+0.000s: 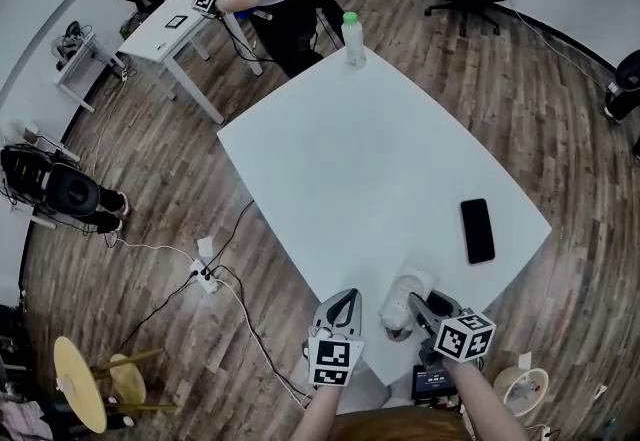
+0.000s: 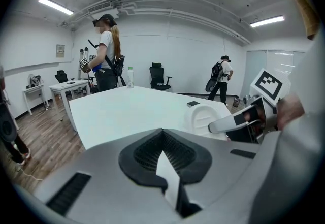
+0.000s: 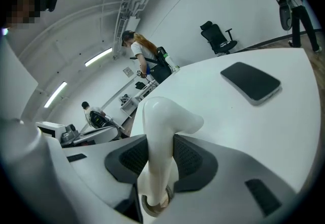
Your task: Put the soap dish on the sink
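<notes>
Soap dish [image 3: 167,116] is clamped edge-on in right gripper [image 3: 160,149]; left gripper [image 2: 163,156], shut, empty, sees its ribs.

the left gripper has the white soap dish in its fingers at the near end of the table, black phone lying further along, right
Wrong gripper: the right gripper, not the left gripper, has the white soap dish in its fingers, as the right gripper view shows. The rest holds: near end of the table, black phone further along.

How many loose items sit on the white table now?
2: a green-capped bottle at the far corner, and a black phone near the right edge. The soap dish is held in the right gripper.
</notes>
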Demonstrator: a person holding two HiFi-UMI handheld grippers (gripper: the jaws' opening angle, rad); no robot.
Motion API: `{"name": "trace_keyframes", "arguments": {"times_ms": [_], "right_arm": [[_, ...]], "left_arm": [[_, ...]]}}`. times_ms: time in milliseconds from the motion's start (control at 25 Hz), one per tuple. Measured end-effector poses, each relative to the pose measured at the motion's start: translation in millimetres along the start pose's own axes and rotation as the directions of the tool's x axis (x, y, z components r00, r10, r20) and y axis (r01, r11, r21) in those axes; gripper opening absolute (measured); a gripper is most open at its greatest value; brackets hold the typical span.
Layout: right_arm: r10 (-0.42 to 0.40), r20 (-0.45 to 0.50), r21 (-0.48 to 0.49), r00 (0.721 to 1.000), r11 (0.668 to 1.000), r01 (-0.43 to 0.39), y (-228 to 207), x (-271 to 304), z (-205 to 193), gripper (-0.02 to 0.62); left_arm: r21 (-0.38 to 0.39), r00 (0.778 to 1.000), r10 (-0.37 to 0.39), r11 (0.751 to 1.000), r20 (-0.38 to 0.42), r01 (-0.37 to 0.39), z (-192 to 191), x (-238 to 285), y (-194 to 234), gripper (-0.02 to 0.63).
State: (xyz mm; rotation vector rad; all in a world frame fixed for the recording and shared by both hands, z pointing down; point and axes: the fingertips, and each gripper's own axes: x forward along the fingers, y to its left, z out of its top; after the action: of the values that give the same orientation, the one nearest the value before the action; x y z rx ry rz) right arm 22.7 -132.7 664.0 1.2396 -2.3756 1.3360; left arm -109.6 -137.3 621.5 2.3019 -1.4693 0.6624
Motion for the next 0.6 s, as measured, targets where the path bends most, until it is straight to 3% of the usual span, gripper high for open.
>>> {"name": "trace_keyframes", "arguments": {"times_ms": [360, 600], "right_arm": [[0.009, -0.049, -0.001, 0.999, 1.000, -0.009, 4.1, 7.2, -11.0, 0.141], [-0.068, -0.077, -0.154, 0.995, 0.986, 0.056, 5.4, 11.2, -15.5, 0.143]], "left_arm": [[-0.004, 0.999, -0.034, 0.999, -0.010, 0.034, -5.5, -2.2, -9.8, 0.006], [-0.010, 0.999, -0.035, 0.999, -0.010, 0.035, -8.3, -0.2, -7.8, 0.006]]}}
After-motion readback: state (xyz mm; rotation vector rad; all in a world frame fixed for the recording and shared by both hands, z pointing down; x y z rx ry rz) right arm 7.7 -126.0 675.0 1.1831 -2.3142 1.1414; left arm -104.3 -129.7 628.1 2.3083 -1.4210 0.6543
